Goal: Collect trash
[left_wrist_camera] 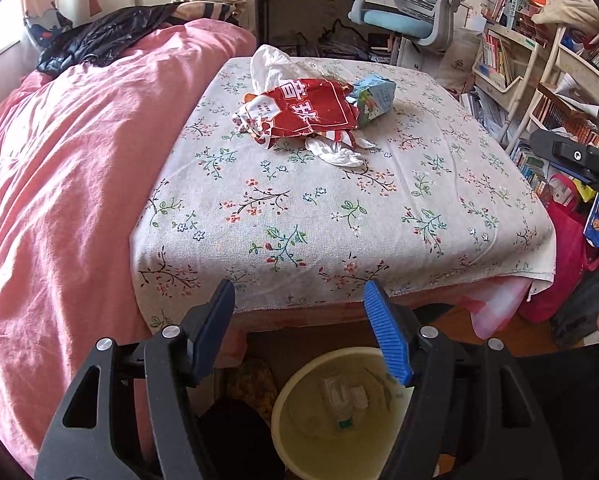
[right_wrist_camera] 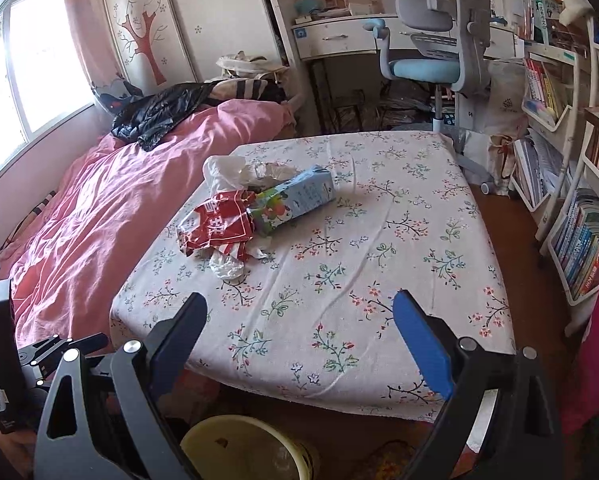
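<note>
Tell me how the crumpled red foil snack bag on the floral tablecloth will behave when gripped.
The crumpled red foil snack bag looks empty and flattened, so probably light and floppy, collapsing between the pads. Its glossy surface may slip. It overlaps the blue drink carton and white tissue, so pulling it could drag them.

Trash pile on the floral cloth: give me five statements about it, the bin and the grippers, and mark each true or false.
1. The red snack bag lies on the floral cloth. True.
2. The blue carton stands upright. False: it lies on its side, touching the red bag.
3. The left gripper holds a crumpled white tissue. False: its jaws are open and empty; the tissue lies on the cloth by the bag.
4. The yellow bin on the floor already holds some wrappers. True.
5. The right gripper is shut on the carton. False: it is open, with nothing in it, near the cloth's front edge.
</note>
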A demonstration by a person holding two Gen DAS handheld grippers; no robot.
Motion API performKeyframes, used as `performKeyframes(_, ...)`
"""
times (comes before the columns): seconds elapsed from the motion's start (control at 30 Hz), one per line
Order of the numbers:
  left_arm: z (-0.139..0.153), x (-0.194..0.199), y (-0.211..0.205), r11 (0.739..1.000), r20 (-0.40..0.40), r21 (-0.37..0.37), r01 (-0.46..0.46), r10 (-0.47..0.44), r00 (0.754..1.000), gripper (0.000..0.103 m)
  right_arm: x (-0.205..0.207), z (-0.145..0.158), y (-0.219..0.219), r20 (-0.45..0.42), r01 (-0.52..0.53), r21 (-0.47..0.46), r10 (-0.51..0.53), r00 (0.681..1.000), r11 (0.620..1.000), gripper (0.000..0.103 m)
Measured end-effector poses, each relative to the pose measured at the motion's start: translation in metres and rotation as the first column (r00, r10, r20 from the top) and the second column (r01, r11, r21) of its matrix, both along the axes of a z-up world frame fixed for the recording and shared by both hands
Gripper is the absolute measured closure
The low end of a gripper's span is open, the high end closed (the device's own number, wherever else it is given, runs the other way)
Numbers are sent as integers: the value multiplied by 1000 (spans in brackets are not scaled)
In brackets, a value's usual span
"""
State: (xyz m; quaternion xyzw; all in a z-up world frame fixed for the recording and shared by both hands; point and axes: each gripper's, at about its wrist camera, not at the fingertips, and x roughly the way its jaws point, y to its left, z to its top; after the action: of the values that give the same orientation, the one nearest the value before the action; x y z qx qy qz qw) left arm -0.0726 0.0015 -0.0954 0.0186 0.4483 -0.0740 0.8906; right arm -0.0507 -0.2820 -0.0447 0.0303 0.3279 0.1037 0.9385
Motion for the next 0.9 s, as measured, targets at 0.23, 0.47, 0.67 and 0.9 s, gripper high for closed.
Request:
performKeyframes(0.23, 0, 0, 1, 1000, 0, 0, -2, 2, 1000, 39, 0, 0, -3, -5, 11, -1, -11, 1000, 1000, 13)
performKeyframes(0.47, 0, 0, 0, 1000, 0, -1, -2, 2, 1000, 39, 0, 0, -5, -5, 15, -3, -15, 1000, 1000, 13)
performKeyframes(0.67, 0, 0, 0, 1000, -1, -1, -2, 2, 1000, 39, 0, 0, -5, -6, 15, -2, -15, 1000, 1000, 13)
performKeyframes(0.9, 0, 0, 0, 1000, -1, -1, -3, 3, 1000, 39, 0, 0, -5, -6, 15, -3, -16, 1000, 1000, 13)
